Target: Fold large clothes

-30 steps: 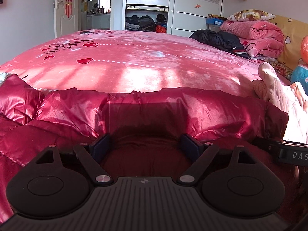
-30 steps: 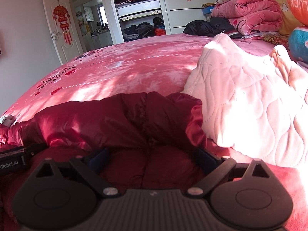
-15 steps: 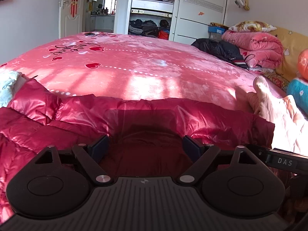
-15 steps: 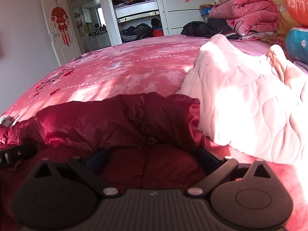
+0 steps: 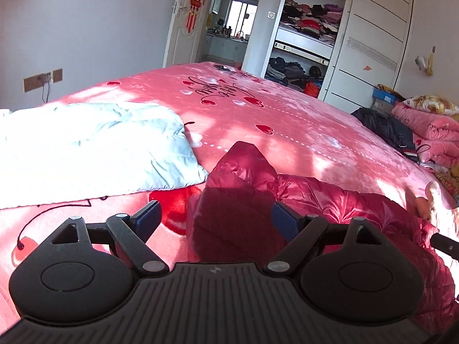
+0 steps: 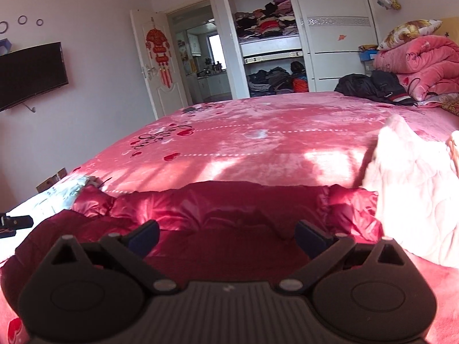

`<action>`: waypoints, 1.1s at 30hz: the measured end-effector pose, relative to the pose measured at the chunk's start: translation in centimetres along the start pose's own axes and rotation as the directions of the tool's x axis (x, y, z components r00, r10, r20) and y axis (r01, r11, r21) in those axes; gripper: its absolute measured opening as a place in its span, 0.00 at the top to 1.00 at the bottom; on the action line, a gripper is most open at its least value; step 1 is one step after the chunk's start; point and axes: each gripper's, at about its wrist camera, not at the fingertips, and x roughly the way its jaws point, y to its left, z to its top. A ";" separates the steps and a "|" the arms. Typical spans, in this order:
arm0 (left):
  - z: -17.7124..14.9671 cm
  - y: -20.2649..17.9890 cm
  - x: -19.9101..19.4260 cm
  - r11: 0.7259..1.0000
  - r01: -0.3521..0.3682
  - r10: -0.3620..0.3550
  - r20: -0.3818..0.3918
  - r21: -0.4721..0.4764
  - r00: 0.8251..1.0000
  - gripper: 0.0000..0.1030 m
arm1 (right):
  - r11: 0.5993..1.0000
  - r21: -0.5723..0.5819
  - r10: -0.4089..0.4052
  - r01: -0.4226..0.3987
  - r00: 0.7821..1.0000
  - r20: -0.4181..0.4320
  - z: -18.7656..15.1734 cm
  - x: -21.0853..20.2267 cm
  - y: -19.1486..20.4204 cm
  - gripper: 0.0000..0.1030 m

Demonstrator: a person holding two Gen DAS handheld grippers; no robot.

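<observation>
A shiny dark red puffer jacket (image 5: 338, 200) lies spread on the pink bed (image 5: 258, 114). My left gripper (image 5: 215, 219) is open, its blue pads (image 5: 147, 219) wide apart, just above the jacket's left end, where a sleeve or hood bunches up. In the right wrist view the jacket (image 6: 229, 203) stretches across the frame. My right gripper (image 6: 228, 233) is open and empty, low over the jacket's near edge. Neither gripper holds fabric.
A pale blue quilted garment (image 5: 86, 149) lies left of the jacket. A pale pink quilted garment (image 6: 413, 195) lies at its right. Black clothes (image 6: 373, 86) and folded pink quilts (image 6: 418, 66) sit at the bed's far right. Wardrobe and door stand behind.
My left gripper has swung left and risen, now showing the blue garment and the jacket's left end. My right gripper has lifted and pulled back a little. Both stay open.
</observation>
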 end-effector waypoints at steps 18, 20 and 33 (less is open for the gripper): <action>-1.8 2.9 2.4 0.973 0.184 -0.209 -0.184 -0.141 0.961 0.68 | 0.974 -0.039 0.211 -0.223 0.957 -0.200 5.9 13.1 14.3 0.07; -1.8 3.2 2.4 0.972 0.196 -0.218 -0.187 -0.131 0.958 0.69 | 0.971 -0.032 0.226 -0.238 0.949 -0.218 6.8 15.0 15.5 0.08; -1.7 5.0 2.3 0.946 0.254 -0.295 -0.206 -0.203 0.933 0.69 | 0.960 -0.098 0.193 -0.263 0.873 -0.449 6.6 25.9 21.0 0.61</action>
